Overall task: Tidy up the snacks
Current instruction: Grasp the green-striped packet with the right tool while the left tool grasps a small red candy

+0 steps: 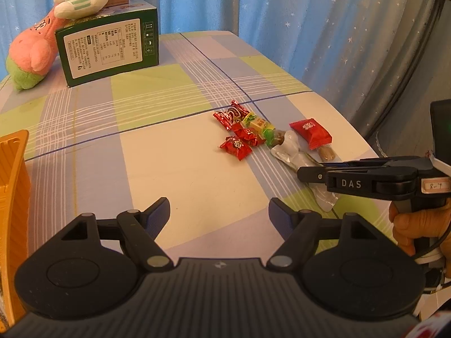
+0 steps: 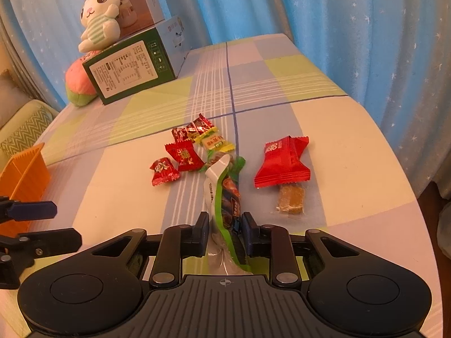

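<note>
the right gripper (image 2: pixel 223 226) pinches the near end of a long green-edged snack packet (image 2: pixel 225 194), crinkly clear film lying on the checked tablecloth (image 2: pixel 352 146). the left gripper (image 1: pixel 219 214) hangs spread over bare cloth, nothing between its fingers. just right of the packet lie a glossy red pillow pack (image 2: pixel 283 162) and a brown bar in clear wrap (image 2: pixel 290 198); just left, small red foil candies (image 2: pixel 183 156); beyond it, a yellow sweet (image 2: pixel 217 143). far left of the packet stands a ribbed orange plastic basket (image 2: pixel 24 178), beyond that a green carton (image 2: pixel 129 69) with a plush rabbit (image 2: pixel 98 18) on top.
</note>
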